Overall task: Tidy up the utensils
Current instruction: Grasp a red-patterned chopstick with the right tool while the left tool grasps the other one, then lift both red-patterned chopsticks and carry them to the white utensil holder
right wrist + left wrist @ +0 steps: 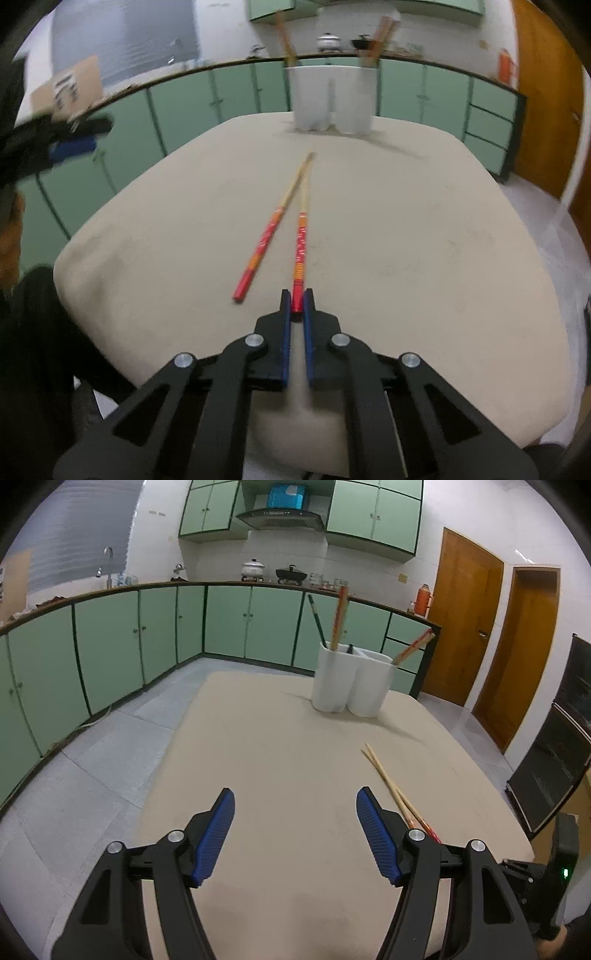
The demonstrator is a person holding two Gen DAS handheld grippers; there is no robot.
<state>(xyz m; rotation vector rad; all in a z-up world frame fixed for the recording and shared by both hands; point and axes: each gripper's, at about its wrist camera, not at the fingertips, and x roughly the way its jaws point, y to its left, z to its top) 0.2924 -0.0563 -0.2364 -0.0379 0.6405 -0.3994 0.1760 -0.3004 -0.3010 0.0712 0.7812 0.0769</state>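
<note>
Two red-and-wood chopsticks lie on the beige table, tips toward the holder. My right gripper [296, 297] is shut on the red end of the right chopstick [301, 240]. The left chopstick [267, 236] lies free beside it. A white two-compartment utensil holder [332, 98] stands at the far edge with chopsticks in both compartments. In the left wrist view my left gripper [295, 801] is open and empty above the table, left of the two chopsticks [389, 784]; the holder [351, 681] is ahead and to the right.
The beige table [266, 760] ends at rounded edges with tiled floor around it. Green cabinets [110, 646] run along the back and left. Wooden doors [461, 620] are at the right. My left gripper shows at the left edge of the right wrist view [74, 144].
</note>
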